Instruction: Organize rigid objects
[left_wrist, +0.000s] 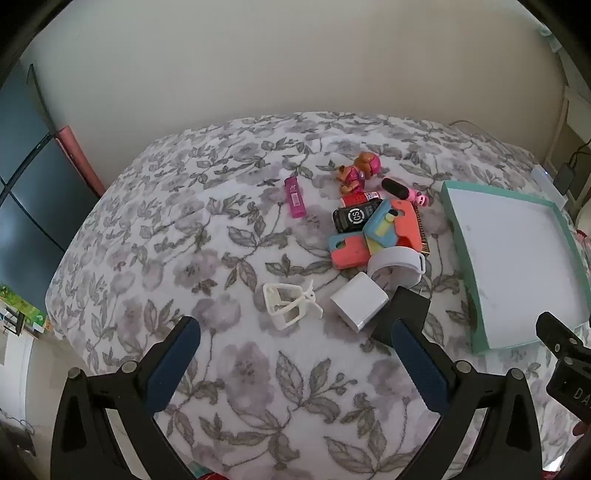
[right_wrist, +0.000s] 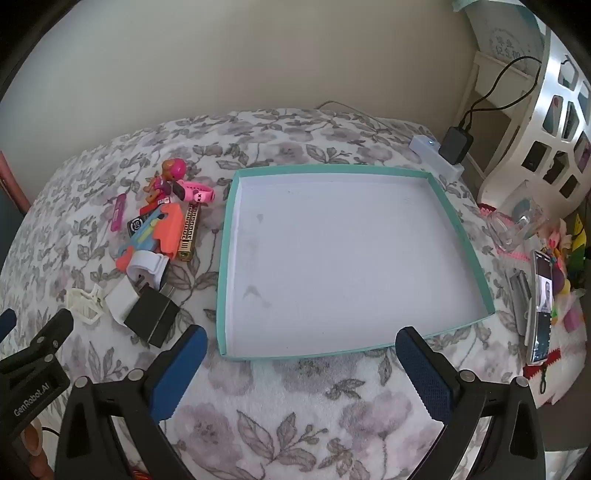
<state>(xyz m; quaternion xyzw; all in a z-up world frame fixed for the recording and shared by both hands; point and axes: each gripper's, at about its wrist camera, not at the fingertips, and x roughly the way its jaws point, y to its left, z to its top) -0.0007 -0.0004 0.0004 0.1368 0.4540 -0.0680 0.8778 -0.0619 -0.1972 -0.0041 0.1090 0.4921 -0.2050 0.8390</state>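
A shallow teal-rimmed box lid lies on the floral bedspread, white inside and holding nothing; it also shows in the left wrist view. Left of it is a pile of small items: a pink toy figure, a pink lighter, an orange and blue toy gun, a white band, a white cube, a black cube, a white clip. My left gripper is open, just short of the clip. My right gripper is open at the lid's near rim.
A gold-and-black patterned bar and pink watch lie beside the pile. A power strip with a black adapter sits at the bed's far right corner. A phone and toys lie off the right edge. A wall stands behind.
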